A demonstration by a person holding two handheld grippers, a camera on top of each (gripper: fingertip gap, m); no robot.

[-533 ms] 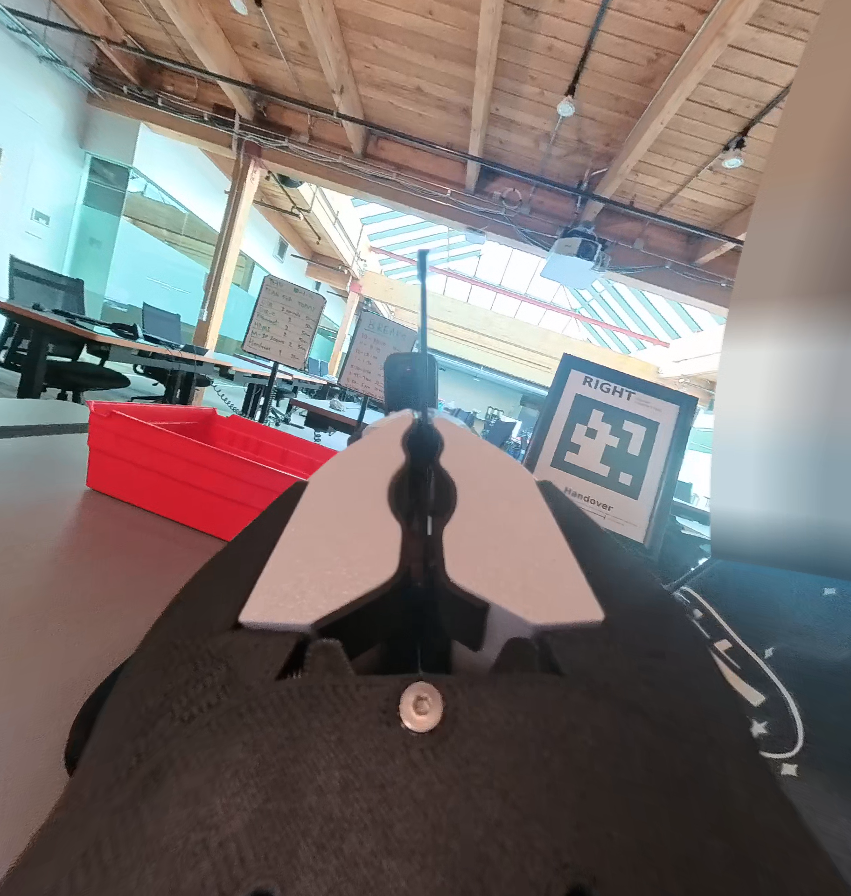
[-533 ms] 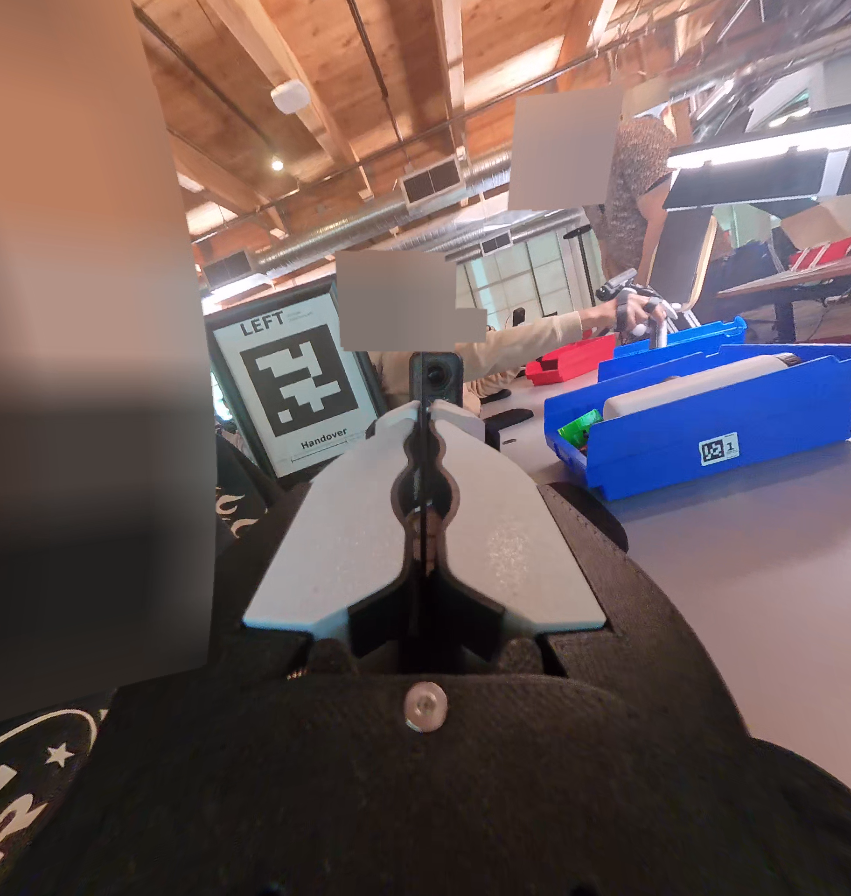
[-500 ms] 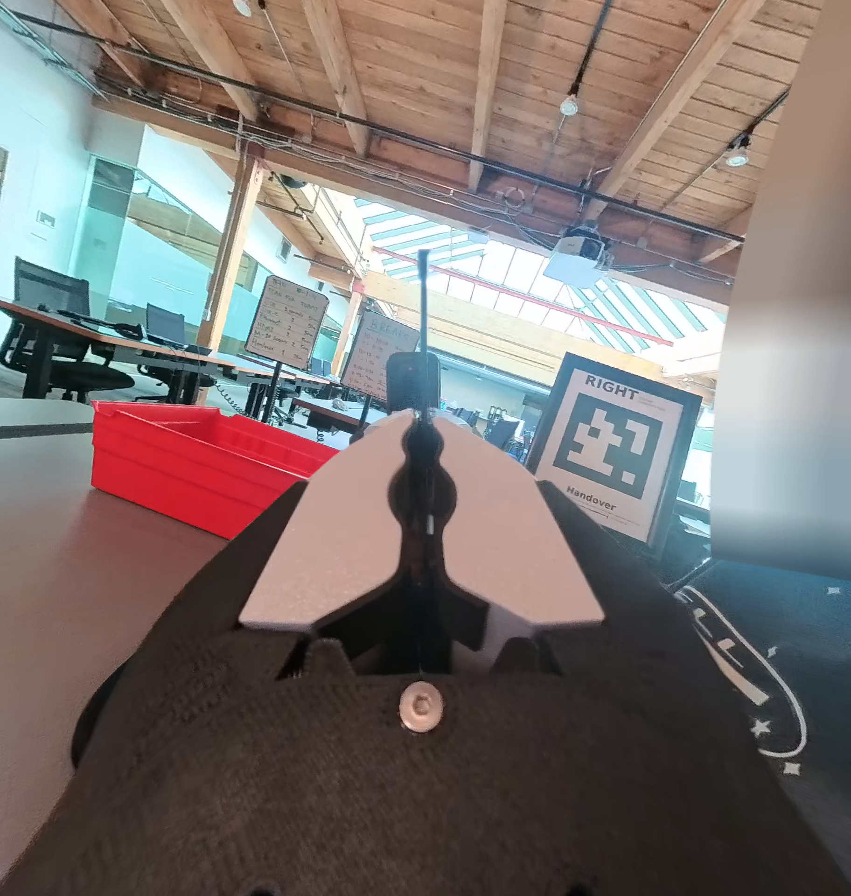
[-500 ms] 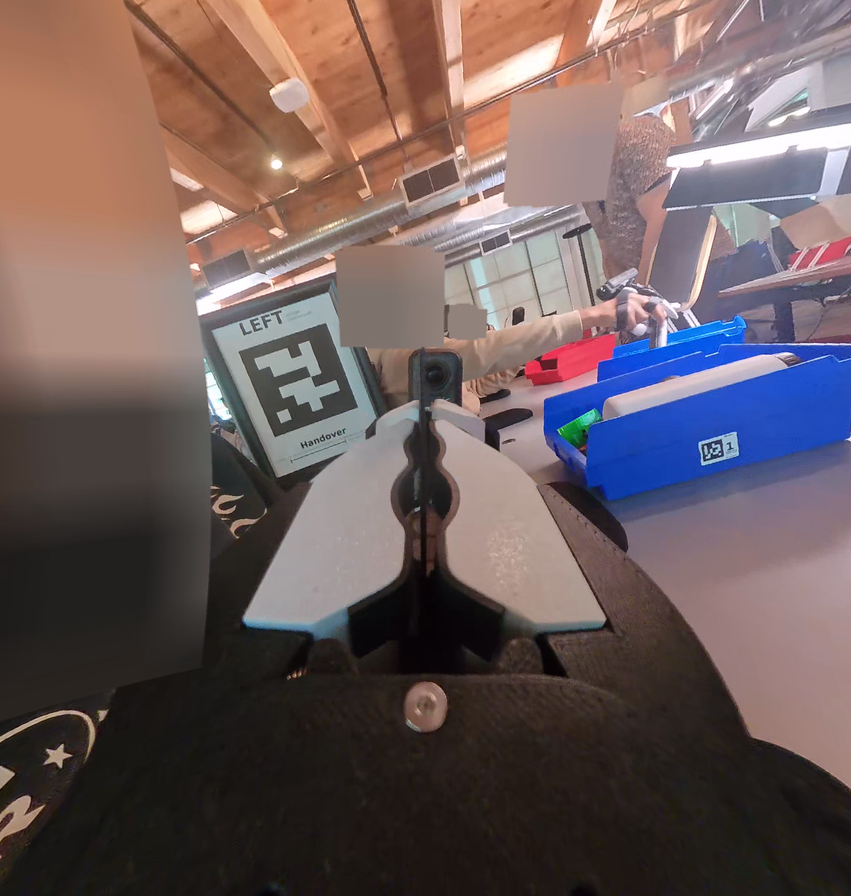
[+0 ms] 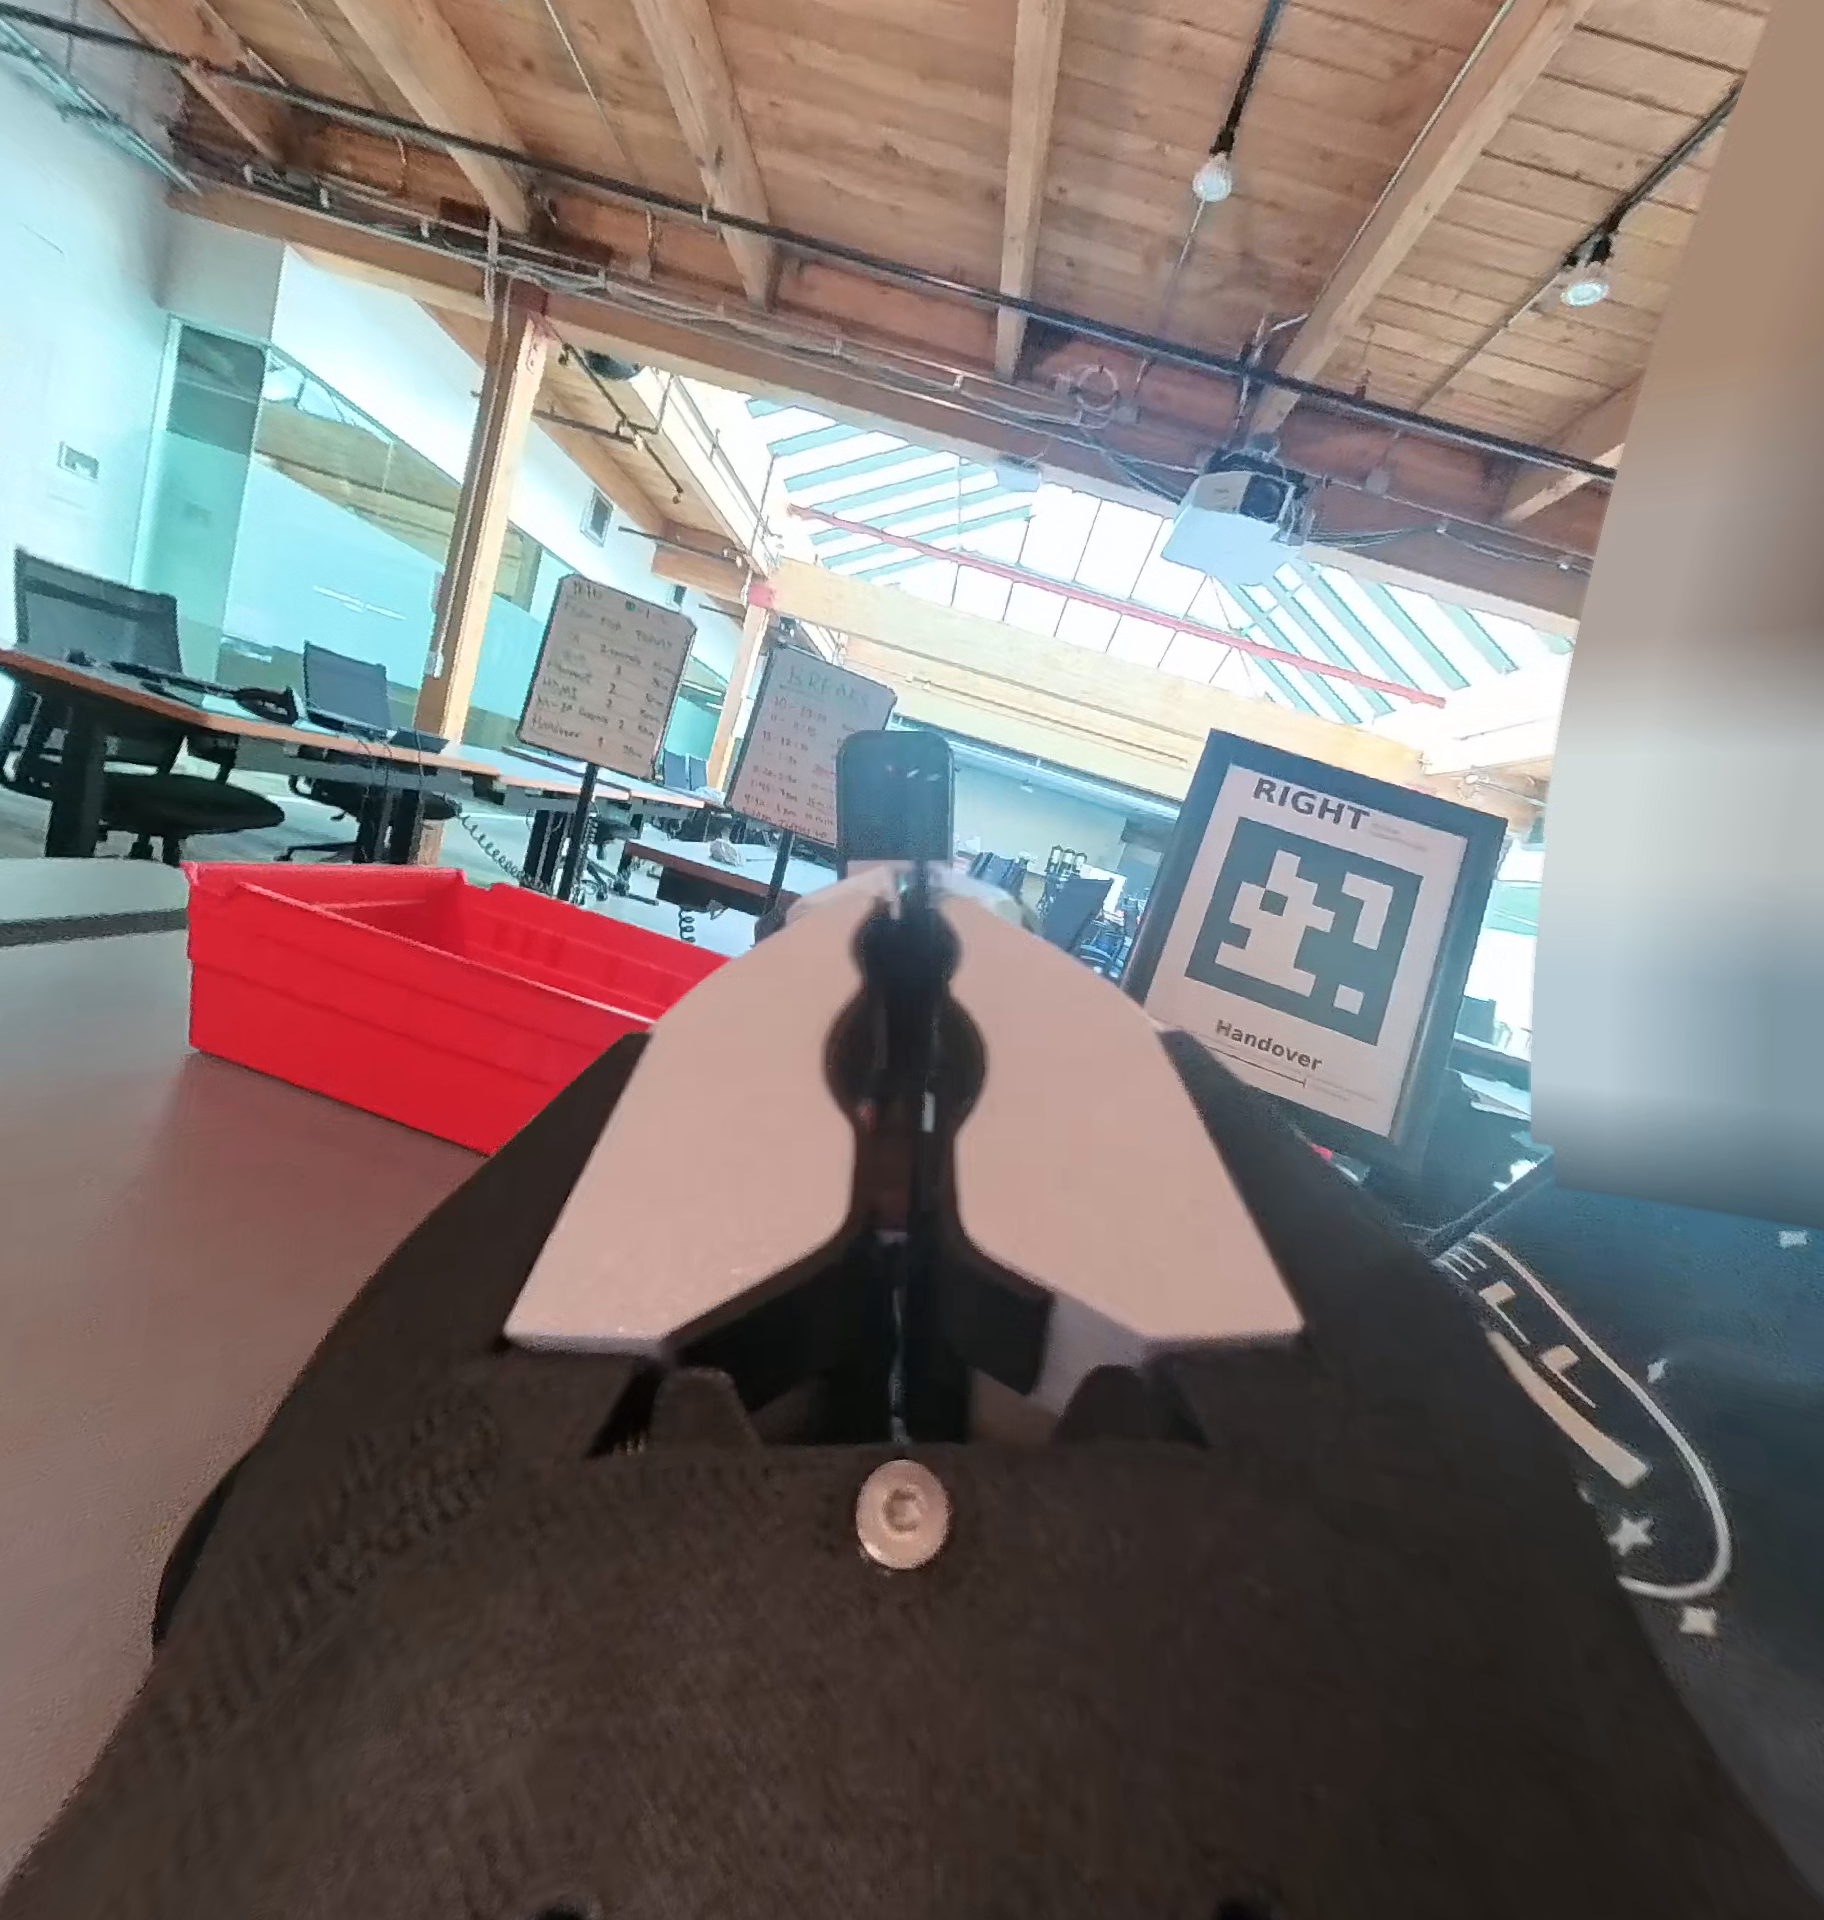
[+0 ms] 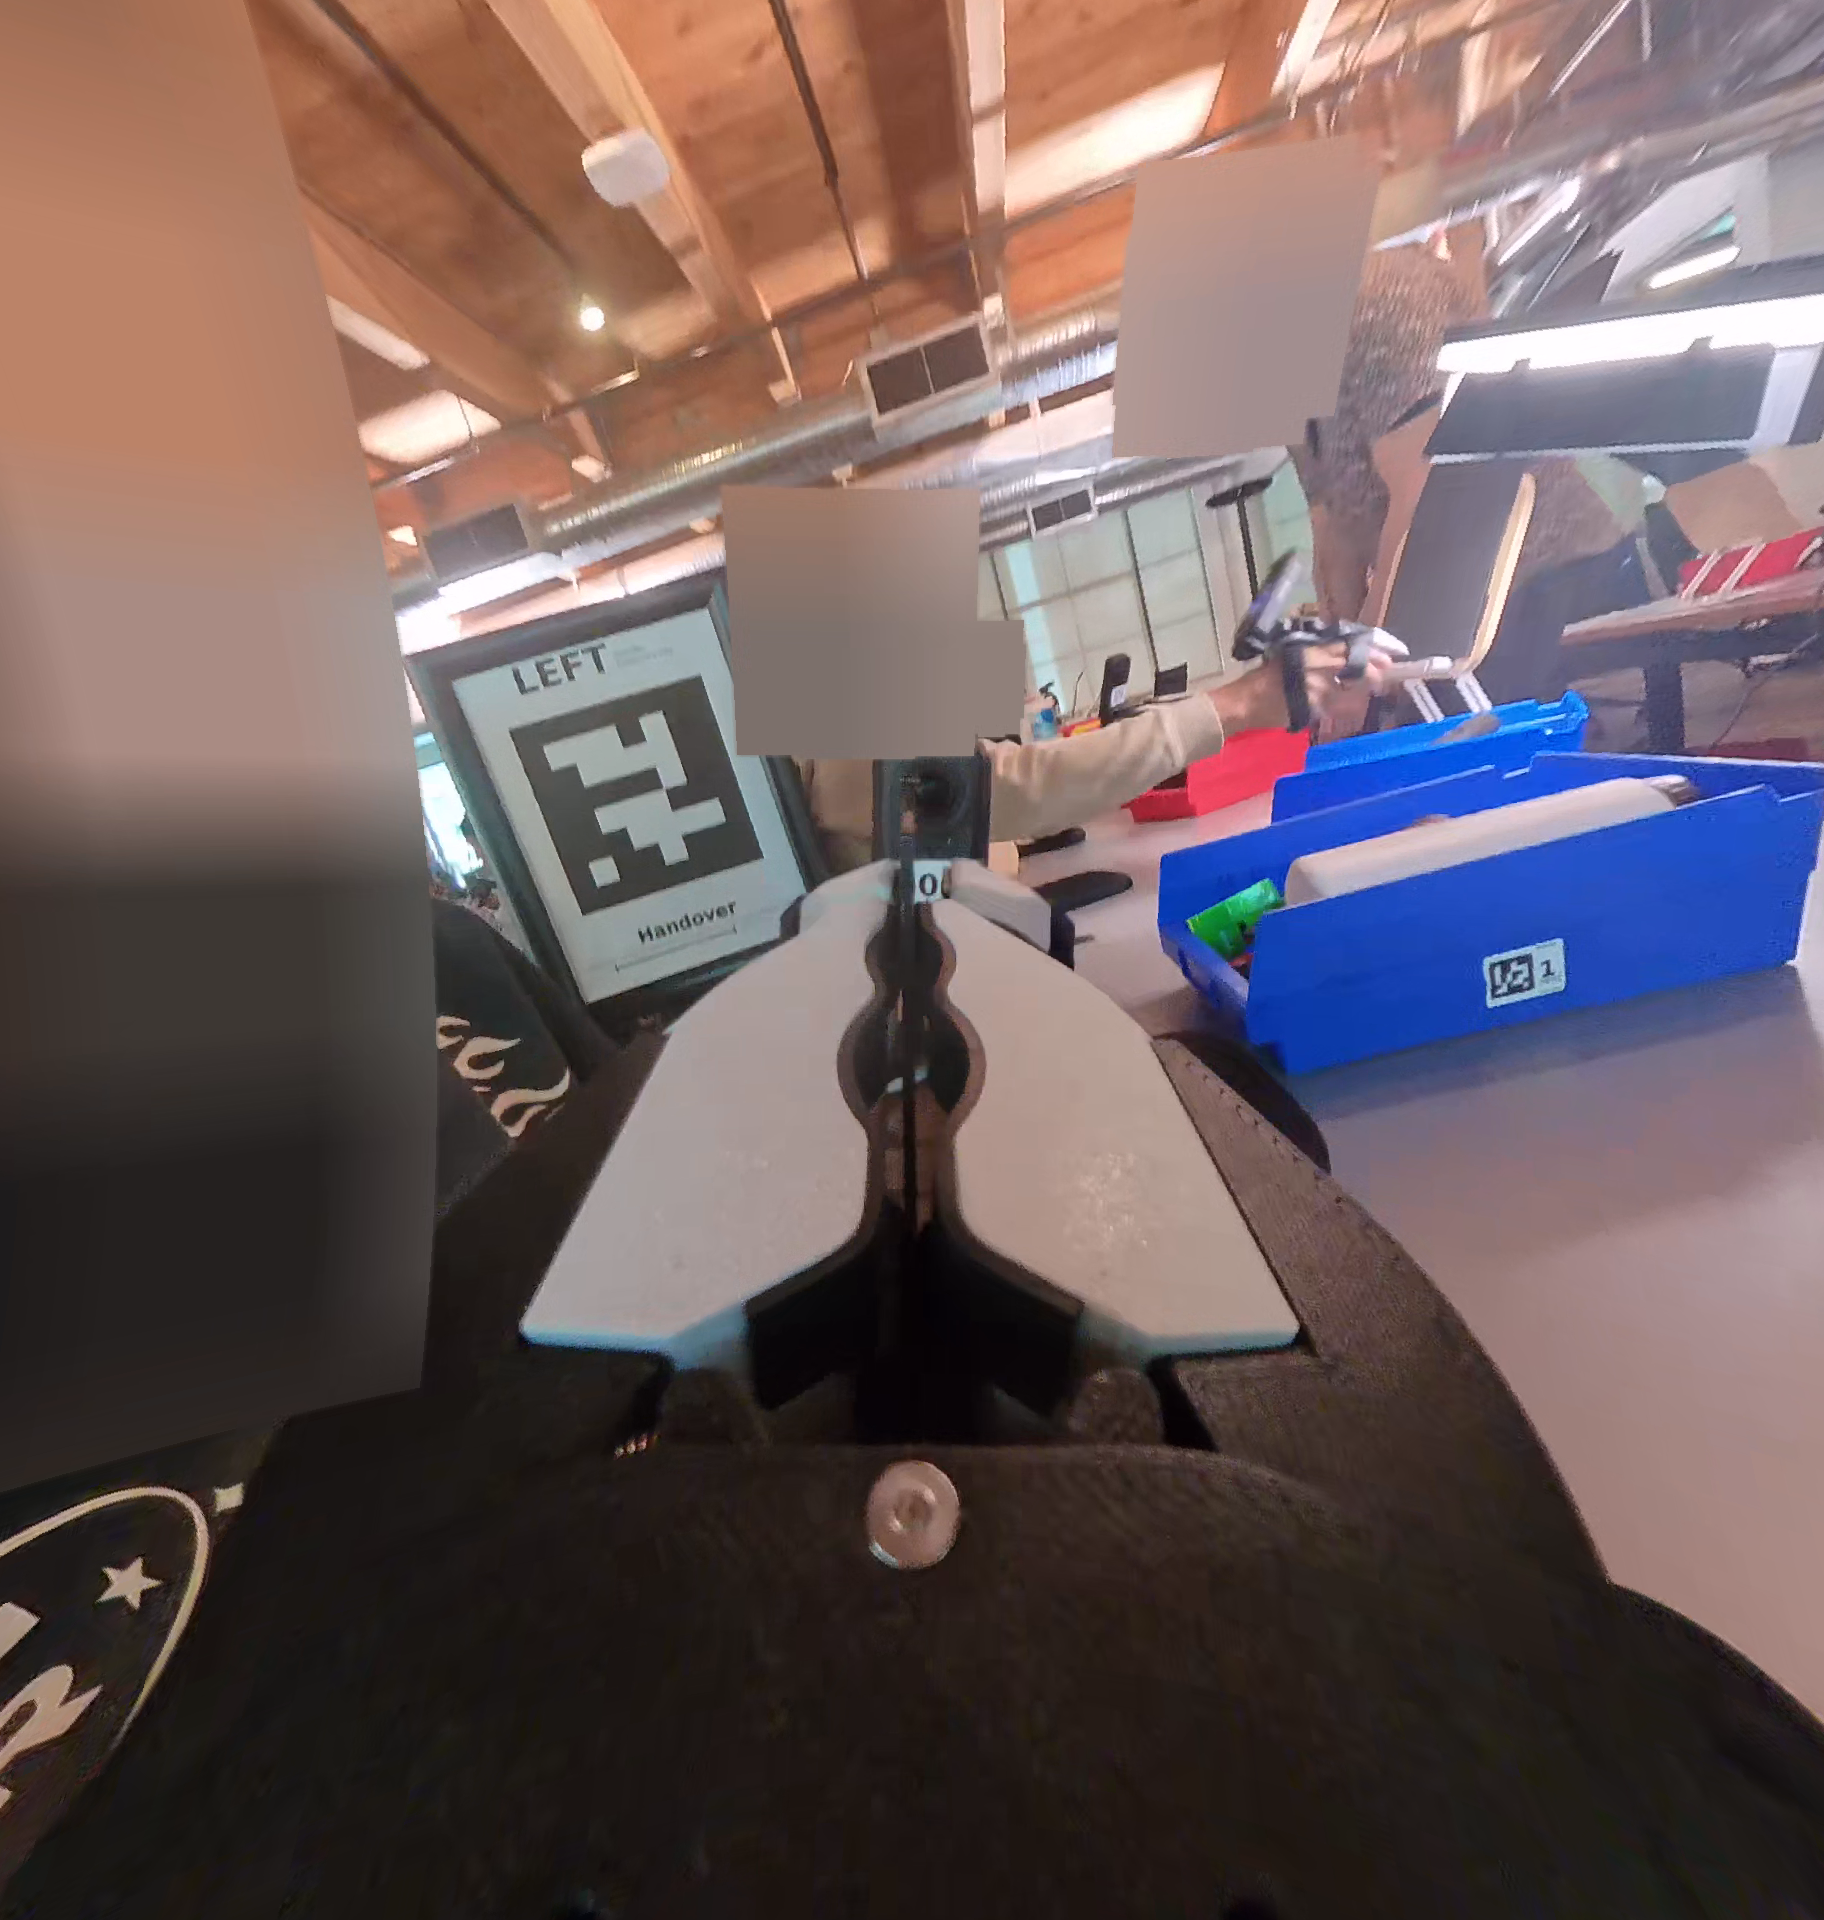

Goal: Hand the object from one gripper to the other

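Over the surface (image 5: 212, 1195), left gripper (image 5: 903, 894) and right gripper (image 6: 913, 883) both pressed together, empty; bins at 10 and 2 o'clock, pickup seemingly pending.

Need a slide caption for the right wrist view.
Right gripper shut, facing the other gripper's camera; framed marker sign to the left, blue bin on the grey table.

Standing upright, carrying printed wording around a black-and-white square code: framed code sign (image 5: 1313, 940); second framed code sign (image 6: 633, 800). Bearing handwriting, blurred: two whiteboards (image 5: 607, 675) (image 5: 809, 748). Sticking to blue bin (image 6: 1666, 935): coded numbered sticker (image 6: 1523, 971).
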